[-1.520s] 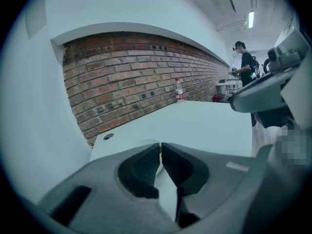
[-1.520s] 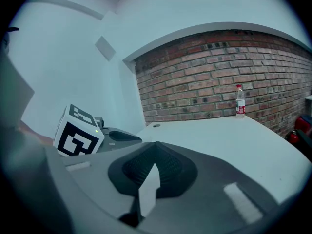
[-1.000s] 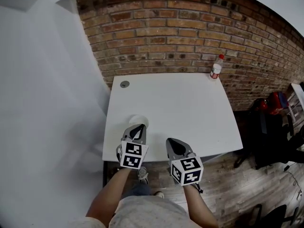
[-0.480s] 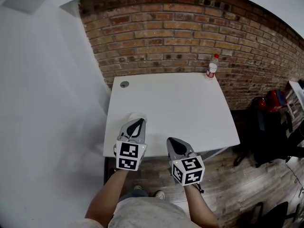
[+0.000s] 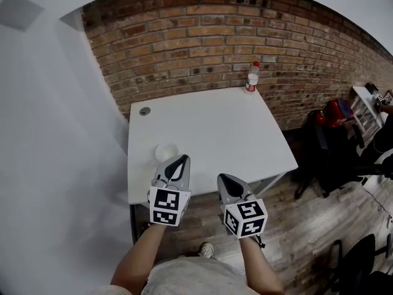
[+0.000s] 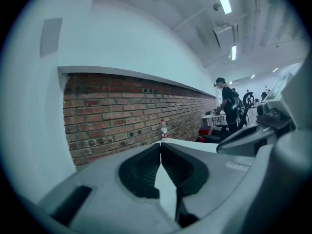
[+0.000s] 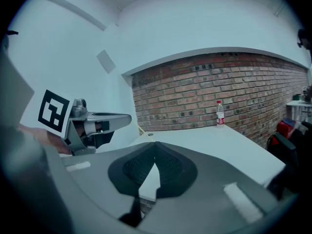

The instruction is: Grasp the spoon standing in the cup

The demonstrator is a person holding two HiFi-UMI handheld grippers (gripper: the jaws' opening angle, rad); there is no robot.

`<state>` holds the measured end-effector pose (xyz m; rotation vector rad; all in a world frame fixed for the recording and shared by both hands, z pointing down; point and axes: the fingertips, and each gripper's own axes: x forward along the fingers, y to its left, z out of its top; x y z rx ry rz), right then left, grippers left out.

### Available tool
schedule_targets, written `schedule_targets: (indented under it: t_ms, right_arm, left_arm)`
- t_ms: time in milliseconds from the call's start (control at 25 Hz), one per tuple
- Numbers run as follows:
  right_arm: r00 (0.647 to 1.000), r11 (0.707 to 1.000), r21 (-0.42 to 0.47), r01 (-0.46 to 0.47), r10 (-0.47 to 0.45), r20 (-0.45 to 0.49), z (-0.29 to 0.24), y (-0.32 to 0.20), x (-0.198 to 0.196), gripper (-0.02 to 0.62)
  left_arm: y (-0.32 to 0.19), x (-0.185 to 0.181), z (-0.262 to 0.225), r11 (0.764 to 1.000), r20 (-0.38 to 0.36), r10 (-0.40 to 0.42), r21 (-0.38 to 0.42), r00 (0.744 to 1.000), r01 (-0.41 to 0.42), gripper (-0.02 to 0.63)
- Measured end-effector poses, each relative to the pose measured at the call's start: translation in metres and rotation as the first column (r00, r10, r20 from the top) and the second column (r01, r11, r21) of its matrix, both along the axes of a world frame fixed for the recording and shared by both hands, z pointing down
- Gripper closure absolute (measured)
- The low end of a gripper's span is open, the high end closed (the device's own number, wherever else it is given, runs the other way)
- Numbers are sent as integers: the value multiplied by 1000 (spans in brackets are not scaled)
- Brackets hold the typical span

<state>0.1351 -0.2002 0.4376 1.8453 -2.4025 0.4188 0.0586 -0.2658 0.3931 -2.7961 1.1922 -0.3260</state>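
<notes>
White worktop (image 5: 209, 134) pushed up against a brick wall (image 5: 184, 35), with wood floor (image 5: 295, 226) off to the right and a water bottle (image 5: 252, 77) at the far right corner. The cup (image 5: 166, 152) sits near the front left edge, just ahead of the left tool (image 5: 183, 159). The spoon is too small to make out, so I can't say which way it leans. The left tool and the right tool (image 5: 221, 177) both have their jaws pressed together on nothing. Only the left gripper view shows a person (image 6: 226, 101) way off in the room.
</notes>
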Motion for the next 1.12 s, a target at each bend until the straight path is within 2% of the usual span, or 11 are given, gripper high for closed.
schedule_targets:
  t_ms: [320, 680, 1120]
  right_arm:
    - [993, 993, 13, -118, 118, -16, -12, 37, -1, 588]
    - [972, 973, 24, -229, 230, -44, -23, 85, -8, 589]
    - [951, 952, 4, -306, 306, -49, -12, 121, -27, 588]
  left_arm:
    - [35, 7, 0, 993, -6, 120, -9, 993, -120, 600]
    - [78, 10, 5, 971, -9, 236, -24, 972, -236, 600]
    - [113, 0, 29, 945, -3, 321, -71, 947, -320, 600]
